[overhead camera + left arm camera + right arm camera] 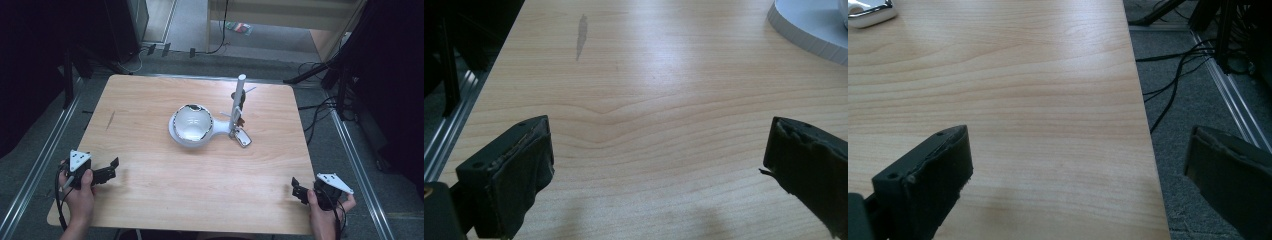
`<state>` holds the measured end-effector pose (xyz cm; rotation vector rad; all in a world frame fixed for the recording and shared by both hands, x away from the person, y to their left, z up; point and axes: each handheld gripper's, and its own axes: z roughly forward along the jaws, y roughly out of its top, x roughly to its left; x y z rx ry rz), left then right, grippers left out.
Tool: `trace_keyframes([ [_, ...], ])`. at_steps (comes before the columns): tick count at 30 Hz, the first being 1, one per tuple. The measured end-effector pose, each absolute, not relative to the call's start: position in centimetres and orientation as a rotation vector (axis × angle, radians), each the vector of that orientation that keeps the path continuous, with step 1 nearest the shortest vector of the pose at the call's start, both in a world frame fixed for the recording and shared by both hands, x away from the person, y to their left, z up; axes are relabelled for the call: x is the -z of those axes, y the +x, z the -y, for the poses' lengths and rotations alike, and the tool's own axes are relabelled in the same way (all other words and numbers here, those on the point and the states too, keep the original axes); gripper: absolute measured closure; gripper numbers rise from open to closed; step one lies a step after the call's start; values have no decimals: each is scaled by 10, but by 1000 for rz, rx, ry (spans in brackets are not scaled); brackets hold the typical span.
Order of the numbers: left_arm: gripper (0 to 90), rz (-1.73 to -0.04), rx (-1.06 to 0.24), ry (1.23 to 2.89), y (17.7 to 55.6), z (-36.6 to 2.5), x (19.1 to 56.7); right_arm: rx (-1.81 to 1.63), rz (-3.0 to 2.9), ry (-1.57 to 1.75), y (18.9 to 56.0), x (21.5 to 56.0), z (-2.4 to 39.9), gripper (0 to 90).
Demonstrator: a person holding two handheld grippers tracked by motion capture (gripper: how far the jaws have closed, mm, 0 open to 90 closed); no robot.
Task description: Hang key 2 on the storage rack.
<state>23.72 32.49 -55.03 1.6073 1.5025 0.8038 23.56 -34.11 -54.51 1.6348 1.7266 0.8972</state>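
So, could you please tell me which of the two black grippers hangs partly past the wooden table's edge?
The right gripper: one jaw sits over the grey floor. The left gripper has both over wood.

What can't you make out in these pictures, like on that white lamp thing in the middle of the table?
- White lamp, high view: too small to read the parts clipped to its upright post.
- Lamp base, left gripper view: cut off by the top right edge.
- Small white piece with a metal rim, right gripper view: cut off by the top left corner.

Bare wooden table (150, 200) all round, white lamp (192, 125) standing mid-table
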Motion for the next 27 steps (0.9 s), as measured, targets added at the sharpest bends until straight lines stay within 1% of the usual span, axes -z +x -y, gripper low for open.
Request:
trace_keyframes([
  [15, 0, -1476, -799, 1595, 235, -326, 550, -967, -1731, 1642, 222, 547, 361, 0],
  [27, 0, -1499, -803, 1547, 233, -329, 550, -975, -1713, 1617, 217, 548, 358, 0],
])
